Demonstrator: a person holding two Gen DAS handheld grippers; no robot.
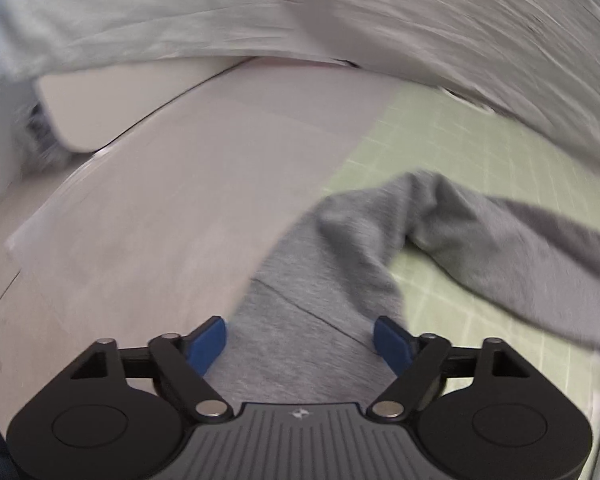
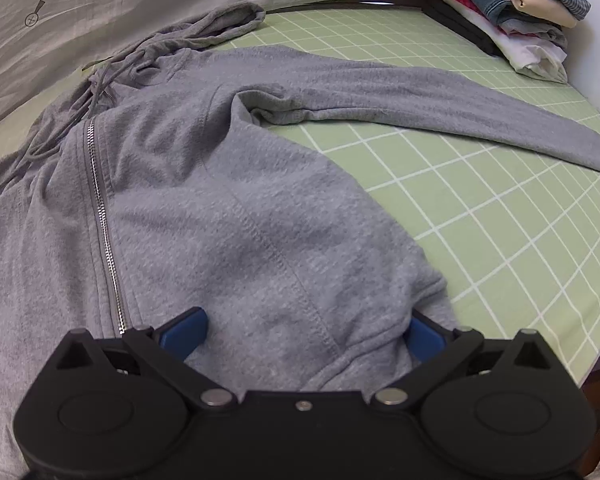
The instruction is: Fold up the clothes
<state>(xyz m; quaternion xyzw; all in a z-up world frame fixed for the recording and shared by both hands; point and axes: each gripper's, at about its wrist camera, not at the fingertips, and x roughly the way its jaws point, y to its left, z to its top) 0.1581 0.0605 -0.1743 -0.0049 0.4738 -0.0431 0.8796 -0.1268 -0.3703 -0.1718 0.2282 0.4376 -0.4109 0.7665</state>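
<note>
A grey zip-up hoodie (image 2: pixel 228 200) lies front up on the green checked sheet (image 2: pixel 500 220). Its zipper (image 2: pixel 100 216) runs down the left, and one sleeve (image 2: pixel 440 100) stretches to the right. The hood (image 2: pixel 228 20) and drawstrings lie at the far end. My right gripper (image 2: pixel 304 334) stands open over the hoodie's near right hem, with cloth lying between its blue pads (image 2: pixel 184 332). In the blurred left wrist view, my left gripper (image 1: pixel 300 340) is open too, with a grey part of the hoodie (image 1: pixel 332 280) lying between its fingers.
A pile of folded clothes (image 2: pixel 512 12) sits at the sheet's far right corner. A pale quilt with a carrot print (image 2: pixel 100 0) lies along the far left. In the left wrist view, pale bedding (image 1: pixel 340 20) fills the top, with a smooth whitish surface (image 1: pixel 160 200) at left.
</note>
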